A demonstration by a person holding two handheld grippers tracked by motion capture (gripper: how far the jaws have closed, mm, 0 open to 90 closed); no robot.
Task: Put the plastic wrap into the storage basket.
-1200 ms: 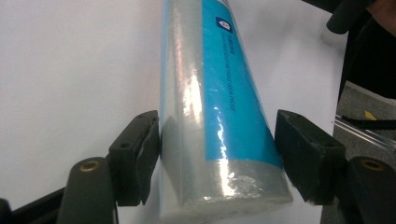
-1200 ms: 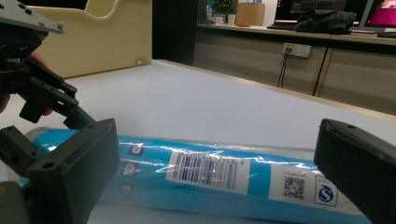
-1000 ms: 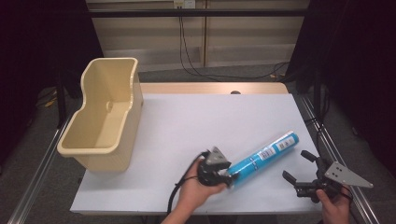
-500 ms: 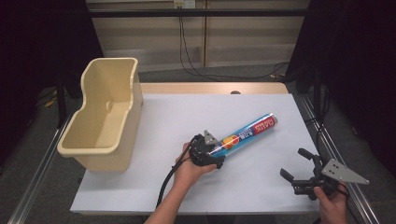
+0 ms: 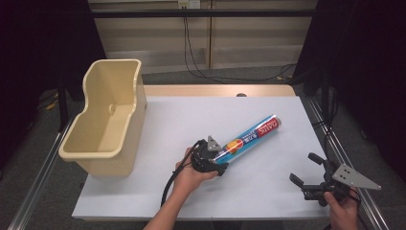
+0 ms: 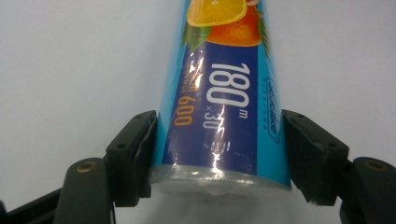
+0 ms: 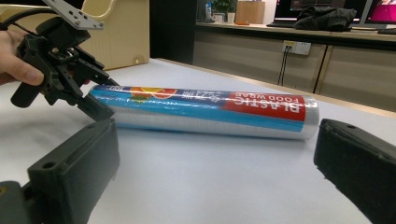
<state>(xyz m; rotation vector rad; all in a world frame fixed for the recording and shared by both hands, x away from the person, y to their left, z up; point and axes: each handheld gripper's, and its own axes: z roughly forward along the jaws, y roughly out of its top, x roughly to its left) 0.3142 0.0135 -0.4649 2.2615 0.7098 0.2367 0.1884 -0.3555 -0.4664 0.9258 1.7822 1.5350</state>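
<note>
– Starting at the left edge: what stands there?
– Cream plastic bin (image 5: 129, 96), upright and open-topped, on the left end of the white table (image 5: 191, 115), partly over the near-left edge.
– Moving right, toward the middle?
– Left hand (image 5: 189, 175) wrapped round the left gripper (image 5: 220, 160), pointed up and to the right across the table. Black cable (image 5: 168, 184) trailing back along the forearm.
– Jaws there?
– Just been closing, with the roll between them. Clamped now on the near end of the plastic food wrap roll (image 5: 251, 134); in the left gripper view, one black pad pressed to each side of the blue wrapper, just above the end cap.
– And the roll itself?
– Lying flat on the table, middle right, well apart from the bin. Slanted: near end in the left gripper, orange-fruit print next, red band at the far end, toward the table's far right.
– Further right?
– Right gripper (image 5: 302, 166) near the table's near-right corner, held in the right hand (image 5: 342, 206), grey three-cornered plate on top. Jaws spread wide, nothing between them, well apart from the roll and aimed at its side.
</note>
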